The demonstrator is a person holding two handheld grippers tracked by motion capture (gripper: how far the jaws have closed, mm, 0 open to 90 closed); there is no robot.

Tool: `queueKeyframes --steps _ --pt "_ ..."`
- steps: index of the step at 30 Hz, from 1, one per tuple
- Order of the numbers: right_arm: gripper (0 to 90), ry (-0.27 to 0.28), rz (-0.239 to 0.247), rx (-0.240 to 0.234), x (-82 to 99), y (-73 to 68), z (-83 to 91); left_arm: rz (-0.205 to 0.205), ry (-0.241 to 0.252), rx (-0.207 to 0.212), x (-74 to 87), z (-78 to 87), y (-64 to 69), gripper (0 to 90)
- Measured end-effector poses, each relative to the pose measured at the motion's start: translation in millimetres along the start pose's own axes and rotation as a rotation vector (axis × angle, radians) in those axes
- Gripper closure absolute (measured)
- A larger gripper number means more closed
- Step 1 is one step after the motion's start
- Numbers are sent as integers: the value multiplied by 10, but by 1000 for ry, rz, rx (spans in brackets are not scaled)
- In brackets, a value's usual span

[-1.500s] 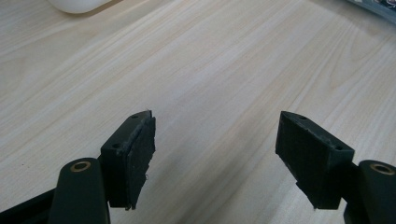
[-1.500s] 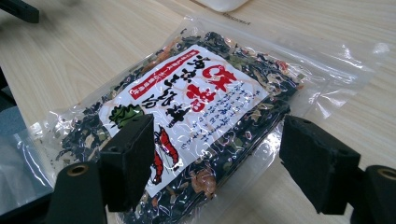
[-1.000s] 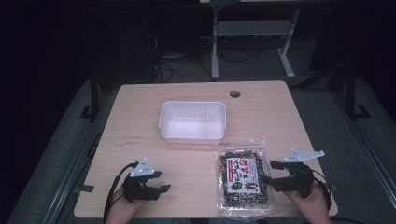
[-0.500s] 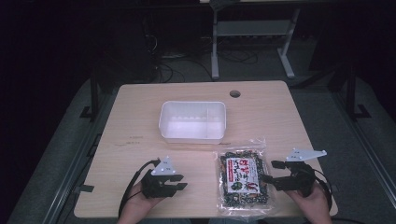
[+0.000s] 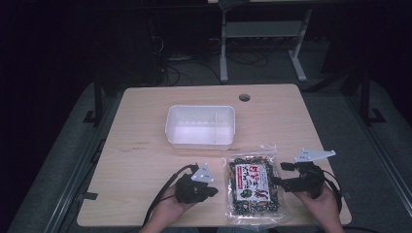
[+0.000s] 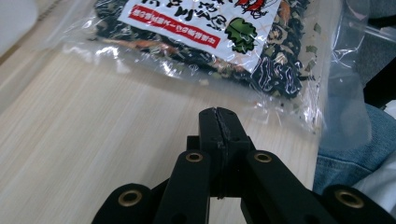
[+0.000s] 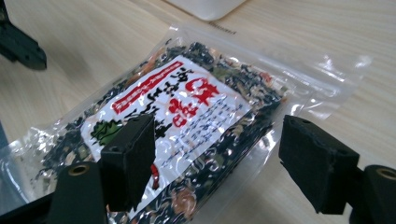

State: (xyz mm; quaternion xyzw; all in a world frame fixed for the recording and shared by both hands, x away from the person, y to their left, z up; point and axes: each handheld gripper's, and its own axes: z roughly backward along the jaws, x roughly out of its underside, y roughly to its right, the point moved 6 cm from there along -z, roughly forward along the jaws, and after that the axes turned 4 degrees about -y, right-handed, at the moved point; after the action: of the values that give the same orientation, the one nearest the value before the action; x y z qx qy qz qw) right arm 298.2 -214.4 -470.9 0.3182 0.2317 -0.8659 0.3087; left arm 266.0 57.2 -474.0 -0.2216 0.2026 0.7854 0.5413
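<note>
A clear bag of dark dried mix with a white and red label (image 5: 255,187) lies flat near the table's front edge, between my two hands. My left gripper (image 5: 211,190) sits just left of the bag and points at it. Its jaws have just been closing and are now shut (image 6: 218,122) with nothing between them, a short way from the bag (image 6: 224,37). My right gripper (image 5: 278,177) stands open at the bag's right edge. Its two pads hover wide apart (image 7: 222,154) over the bag (image 7: 182,121).
A white plastic container (image 5: 200,125) stands empty in the middle of the table, behind the bag. A cable hole (image 5: 244,97) is at the table's far edge. The table's front edge runs just below both hands. A denim-clad leg (image 6: 355,154) lies beyond it.
My left gripper has moved right across the table toward the bag, and its jaws have gone from open to shut. The right gripper and the bag have stayed put.
</note>
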Motion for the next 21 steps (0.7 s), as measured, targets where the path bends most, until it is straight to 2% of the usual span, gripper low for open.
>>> queueKeyframes --steps 2,4,11,12,13,14,16,19,21 --pt "262 1 -6 0 -30 35 -12 -6 -4 11 -57 -46 25 895" --pt "265 8 -3 0 -89 67 -23 -30 -26 18 -132 -101 54 895" --pt "266 4 -9 18 -186 154 -11 -49 -51 33 -288 -221 106 895" --pt "266 5 -33 24 -220 233 -12 -51 -55 39 -311 -238 112 895" --pt "266 5 -33 24 -220 233 -12 -51 -55 44 -336 -253 114 895" --pt "268 7 -68 18 -249 320 -25 -41 -55 49 -385 -275 94 895" --pt "272 7 -80 20 -258 369 -34 -39 -59 48 -406 -285 76 895" --pt "287 12 -131 12 -280 512 -73 -24 -72 62 -442 -326 42 895" --pt "302 16 -193 -6 -291 628 -119 -24 -83 75 -442 -351 29 896"
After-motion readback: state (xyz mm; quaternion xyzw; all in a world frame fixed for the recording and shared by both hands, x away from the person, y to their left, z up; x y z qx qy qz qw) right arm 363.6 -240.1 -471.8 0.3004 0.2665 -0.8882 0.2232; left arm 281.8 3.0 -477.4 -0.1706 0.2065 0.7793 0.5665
